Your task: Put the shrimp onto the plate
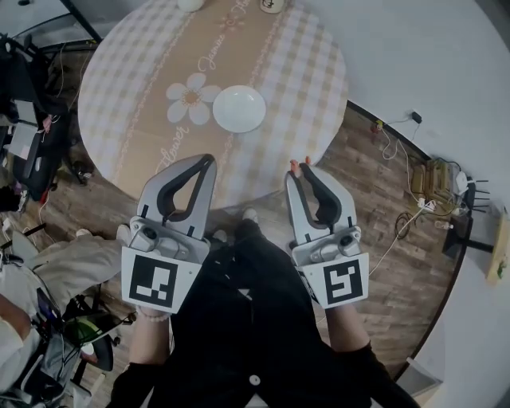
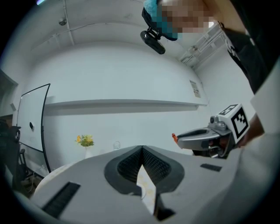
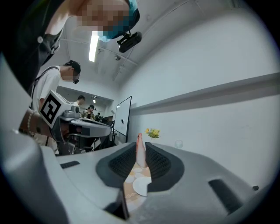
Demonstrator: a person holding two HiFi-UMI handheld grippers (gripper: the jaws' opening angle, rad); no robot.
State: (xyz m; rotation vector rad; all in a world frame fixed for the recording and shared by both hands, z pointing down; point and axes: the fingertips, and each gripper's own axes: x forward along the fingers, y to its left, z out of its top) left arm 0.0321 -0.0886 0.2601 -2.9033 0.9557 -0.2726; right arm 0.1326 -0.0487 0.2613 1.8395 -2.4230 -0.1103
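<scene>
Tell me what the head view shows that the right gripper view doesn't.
Only the head view shows the whole round table with its checked cloth, and the wooden floor around it. Only the right gripper view shows a whiteboard, yellow flowers and a ceiling light. Both show the shrimp pinched in the right claw, the white plate and the left claw.

Only bare counter (image 1: 143, 96) lies between the plate (image 1: 239, 108) and my right tool (image 1: 300, 170), which grips the shrimp (image 1: 295, 166). My left tool (image 1: 209, 159) hangs left of that lane, apart. Vase (image 1: 190, 4) and glass (image 1: 272, 5) stand at the far rim.
</scene>
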